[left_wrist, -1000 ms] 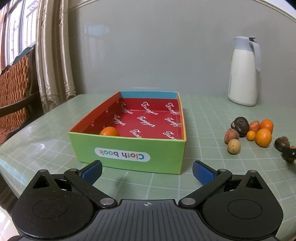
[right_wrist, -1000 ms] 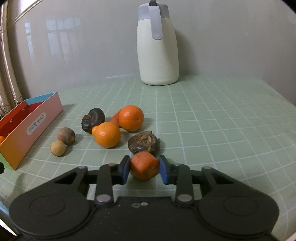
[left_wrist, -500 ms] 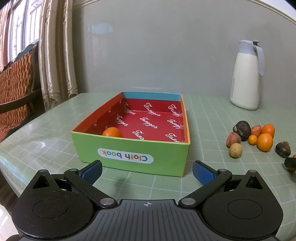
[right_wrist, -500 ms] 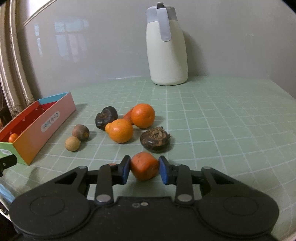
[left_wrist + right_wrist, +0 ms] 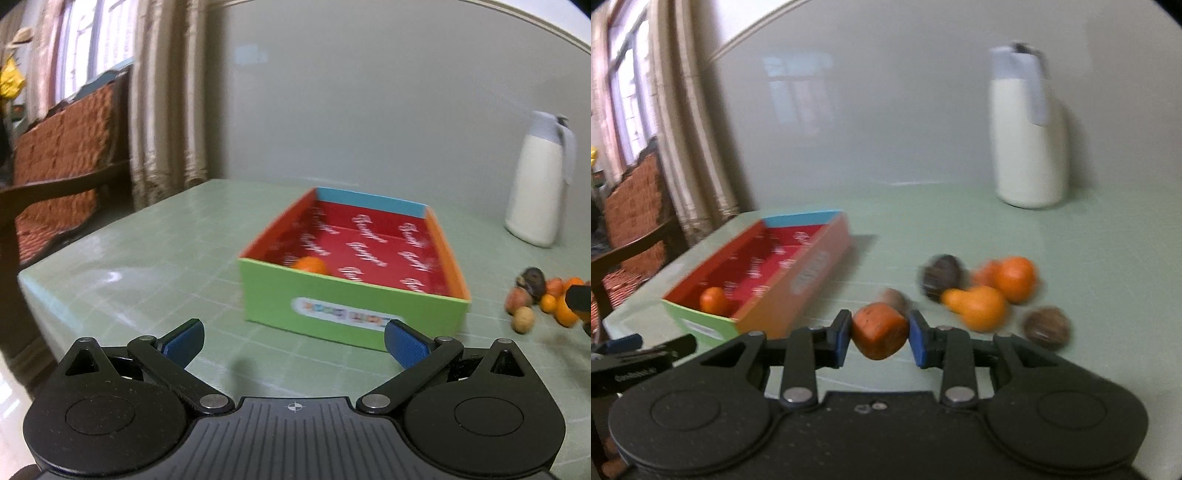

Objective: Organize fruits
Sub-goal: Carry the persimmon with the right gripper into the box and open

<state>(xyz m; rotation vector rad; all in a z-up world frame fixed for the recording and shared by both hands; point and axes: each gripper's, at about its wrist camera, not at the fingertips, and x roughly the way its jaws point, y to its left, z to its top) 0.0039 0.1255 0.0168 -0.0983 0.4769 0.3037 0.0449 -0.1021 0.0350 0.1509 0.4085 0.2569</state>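
My right gripper [image 5: 880, 338] is shut on a blocky orange-red fruit [image 5: 880, 335], held above the table. A shallow cardboard box [image 5: 820, 258] with a red inside stands to its left, one orange [image 5: 713, 300] in its near corner. Behind the held fruit lies a pile of oranges [image 5: 1014, 278], dark brown fruits [image 5: 942, 275] and a yellow-orange one [image 5: 982, 307]. In the left wrist view my left gripper [image 5: 293, 341] stands open and empty in front of the box [image 5: 351, 306]; the orange [image 5: 310, 265] shows over the green wall, and the pile [image 5: 543, 295] lies at far right.
A white jug with a grey lid [image 5: 1028, 133] stands at the back of the green checked table [image 5: 1089, 251], also in the left wrist view [image 5: 537, 181]. A wooden chair with woven cushions [image 5: 59, 158] and curtains [image 5: 162, 92] are off the table's left edge.
My right gripper has lifted the orange-red fruit and swung left, bringing the box closer into view. The left gripper has drifted left, so the box now sits right of centre.
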